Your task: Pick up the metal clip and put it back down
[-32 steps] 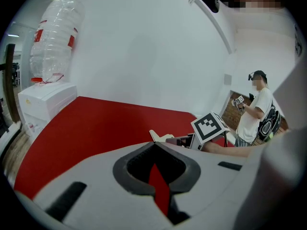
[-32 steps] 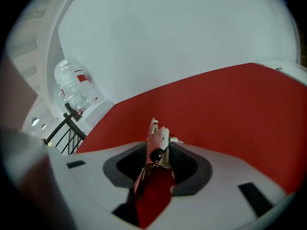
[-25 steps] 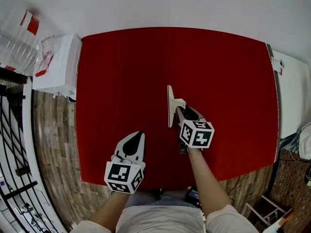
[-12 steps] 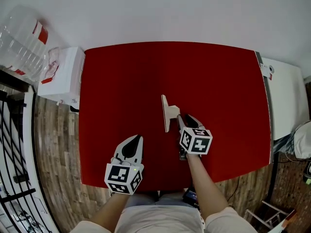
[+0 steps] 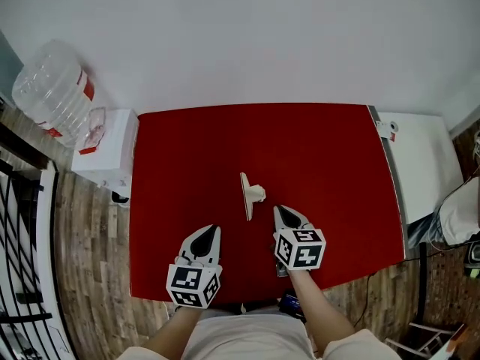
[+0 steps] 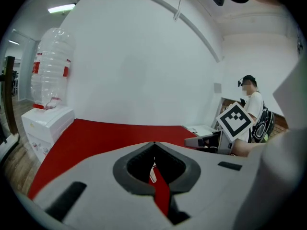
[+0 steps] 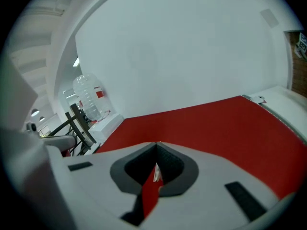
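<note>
Fingertips meet on nothing in left gripper (image 5: 212,229) and right gripper (image 5: 277,210), whose jaws just closed; with the pale flat metal clip (image 5: 248,196) lying free toward the red table's (image 5: 337,163) near edge, probably only pulling clear remains.

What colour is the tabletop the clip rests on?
The tabletop is solid red, clearest in the head view.

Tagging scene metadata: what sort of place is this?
Probably an office or lab room: a red table, a water bottle on a white dispenser, a wood floor, and a seated person in the background.
</note>
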